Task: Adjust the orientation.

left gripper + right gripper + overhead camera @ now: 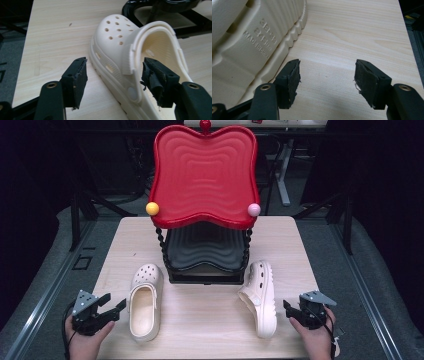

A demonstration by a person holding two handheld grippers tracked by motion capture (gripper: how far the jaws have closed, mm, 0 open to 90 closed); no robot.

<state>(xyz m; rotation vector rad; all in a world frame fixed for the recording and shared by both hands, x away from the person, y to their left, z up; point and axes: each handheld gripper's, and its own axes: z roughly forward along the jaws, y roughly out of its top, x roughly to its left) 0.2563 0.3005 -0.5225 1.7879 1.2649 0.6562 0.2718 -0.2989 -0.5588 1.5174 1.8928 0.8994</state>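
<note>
Right now my left fingers sit in the lower left of the high view, spread wide apart and pressing on nothing. In the left gripper view they straddle the near side wall and heel strap of the cream perforated foam clog, which stands upright on its sole; the left pad is clear of the clog, while the right pad hangs over its opening, and I cannot tell whether it brushes the rim. That clog lies in the lower left of the pale wooden worktop, toe towards the top of the frame.

My right fingers wait in the lower right of the high view, also apart and empty; in the right gripper view bare wood lies between them. Just beside them, the second cream foam clog lies tipped on its side, its ridged sole in the upper left of that view.

At the upper middle stands a two-tier rack with a red wavy top tray over a black lower tray.
</note>
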